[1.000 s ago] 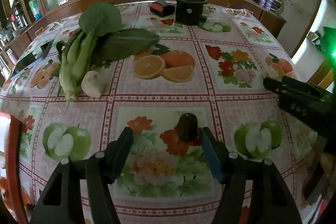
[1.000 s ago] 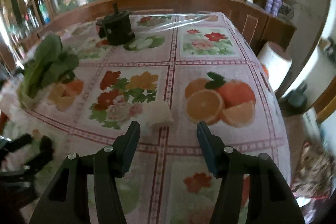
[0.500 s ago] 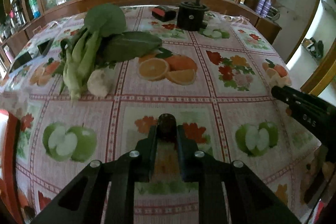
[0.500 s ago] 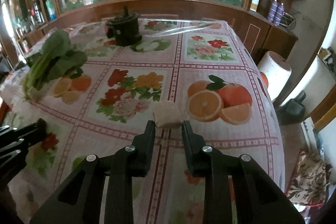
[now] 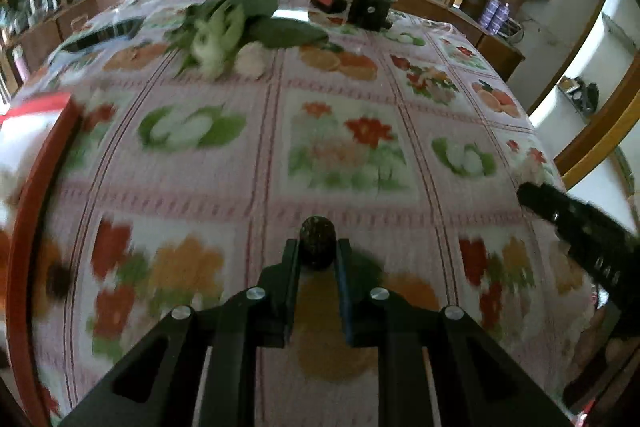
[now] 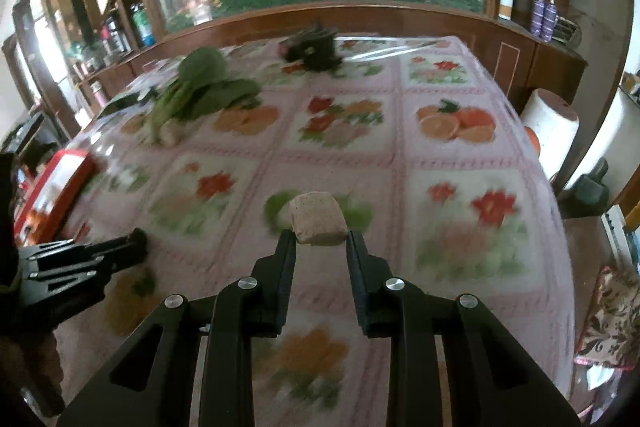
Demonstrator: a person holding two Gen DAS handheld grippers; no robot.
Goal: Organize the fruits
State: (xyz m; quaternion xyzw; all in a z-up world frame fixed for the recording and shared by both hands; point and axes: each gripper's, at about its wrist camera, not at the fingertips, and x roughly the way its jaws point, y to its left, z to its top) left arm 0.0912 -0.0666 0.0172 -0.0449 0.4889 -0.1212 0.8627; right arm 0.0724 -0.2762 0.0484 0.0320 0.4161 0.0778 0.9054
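My left gripper (image 5: 317, 247) is shut on a small dark brown oval fruit (image 5: 317, 241) and holds it above the flowered tablecloth (image 5: 344, 155). My right gripper (image 6: 320, 239) is shut on a pale beige blocky piece (image 6: 318, 217), also held off the cloth. In the left wrist view the right gripper (image 5: 576, 227) reaches in from the right edge. The left gripper (image 6: 80, 259) shows low at the left of the right wrist view. A red-rimmed tray (image 5: 24, 195) lies at the table's left side, also visible as the tray (image 6: 60, 187) in the right wrist view.
A bunch of leafy greens (image 5: 236, 23) with a pale root (image 5: 250, 61) beside it lies at the far left of the table. A black device (image 5: 370, 9) stands at the far edge. Past the table's right edge stands a white roll (image 6: 550, 131).
Both grippers went from open to shut, the left on the dark fruit, the right on the beige piece. Both then drew back across the table, and the red tray came into view.
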